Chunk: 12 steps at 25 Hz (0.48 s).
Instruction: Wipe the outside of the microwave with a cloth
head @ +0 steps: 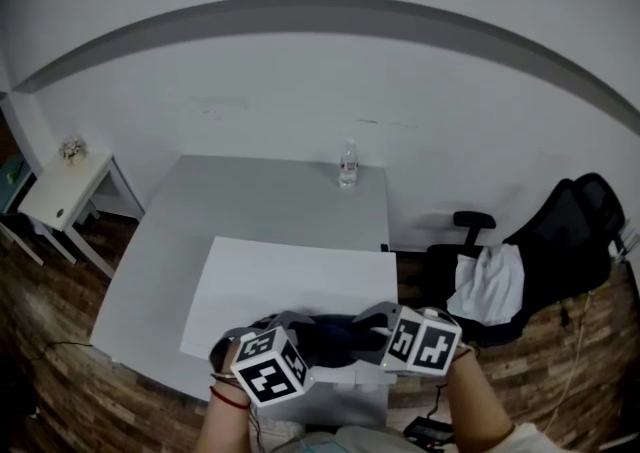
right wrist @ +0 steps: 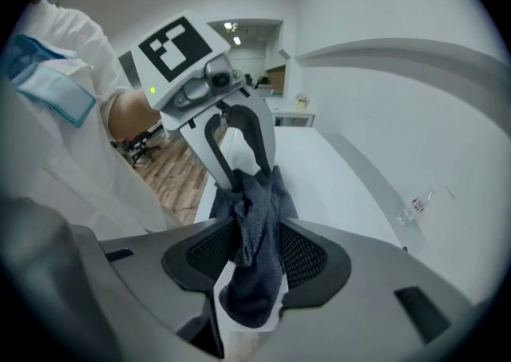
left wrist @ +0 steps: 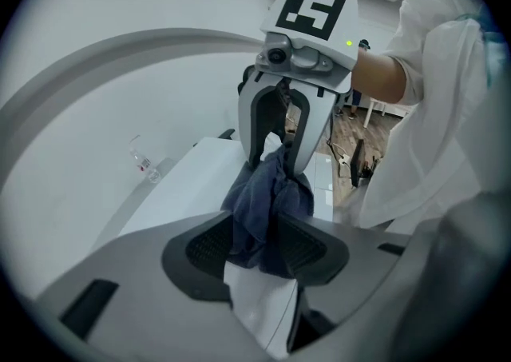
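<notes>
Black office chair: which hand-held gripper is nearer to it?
Right. The right hand-held gripper is left of the chair, at the chair-side end of the dark cloth. The left hand-held gripper is at the cloth's other end, farther away.

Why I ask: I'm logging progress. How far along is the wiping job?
Done: the dark cloth is up off the table and hangs bunched between both claws. In hand: the left claw and the right claw stand wide around it, over a white top. Left: all the wiping. No stroke shows, and I can't tell whether that white top is the appliance.
</notes>
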Each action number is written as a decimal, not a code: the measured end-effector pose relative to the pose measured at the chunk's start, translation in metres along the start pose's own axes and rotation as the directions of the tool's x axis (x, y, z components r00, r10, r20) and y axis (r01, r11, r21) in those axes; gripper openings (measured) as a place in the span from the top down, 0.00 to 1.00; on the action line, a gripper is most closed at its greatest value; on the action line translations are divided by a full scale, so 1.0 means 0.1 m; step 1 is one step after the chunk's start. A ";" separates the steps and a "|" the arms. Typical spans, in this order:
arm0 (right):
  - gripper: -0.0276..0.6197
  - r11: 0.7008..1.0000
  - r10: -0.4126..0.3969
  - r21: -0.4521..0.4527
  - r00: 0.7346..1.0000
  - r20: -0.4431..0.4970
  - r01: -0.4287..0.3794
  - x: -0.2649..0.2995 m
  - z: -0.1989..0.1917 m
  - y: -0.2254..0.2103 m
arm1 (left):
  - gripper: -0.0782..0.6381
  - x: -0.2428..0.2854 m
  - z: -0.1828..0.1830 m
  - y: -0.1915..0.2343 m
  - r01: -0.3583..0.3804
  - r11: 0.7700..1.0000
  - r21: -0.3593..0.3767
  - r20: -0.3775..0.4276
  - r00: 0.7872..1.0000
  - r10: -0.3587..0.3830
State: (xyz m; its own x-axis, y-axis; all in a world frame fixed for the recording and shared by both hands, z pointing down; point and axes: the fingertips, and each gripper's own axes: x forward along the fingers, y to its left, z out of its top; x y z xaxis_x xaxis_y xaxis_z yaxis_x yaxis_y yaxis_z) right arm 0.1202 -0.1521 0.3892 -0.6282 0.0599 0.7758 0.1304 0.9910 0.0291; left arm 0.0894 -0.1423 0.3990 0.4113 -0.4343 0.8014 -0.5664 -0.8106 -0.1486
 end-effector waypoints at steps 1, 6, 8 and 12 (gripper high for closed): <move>0.67 0.999 -0.020 0.027 0.998 0.056 0.018 -0.07 0.08 -0.02 | 0.65 -0.06 0.05 0.04 -0.026 0.999 -0.026 0.036 0.999 0.027; 0.67 0.976 -0.183 0.167 0.949 0.257 0.142 -0.23 0.36 -0.19 | 0.71 -0.28 0.24 0.38 -0.248 0.951 -0.184 0.159 0.947 0.278; 0.69 0.953 -0.246 0.245 0.926 0.288 0.177 -0.23 0.37 -0.28 | 0.79 -0.29 0.24 0.51 -0.321 0.911 -0.260 0.164 0.915 0.369; 0.83 0.910 -0.329 0.357 0.892 0.310 0.212 -0.24 0.35 -0.41 | 0.85 -0.23 0.23 0.54 -0.301 0.877 -0.375 0.179 0.905 0.387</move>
State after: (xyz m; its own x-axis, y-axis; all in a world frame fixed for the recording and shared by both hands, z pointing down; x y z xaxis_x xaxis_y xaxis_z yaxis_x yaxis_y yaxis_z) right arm 0.1030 -0.1901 0.3475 -0.8411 -0.2359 0.4867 -0.2885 0.9569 -0.0347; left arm 0.0655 -0.1853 0.3587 0.2808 -0.7768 0.5637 -0.8882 -0.4328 -0.1540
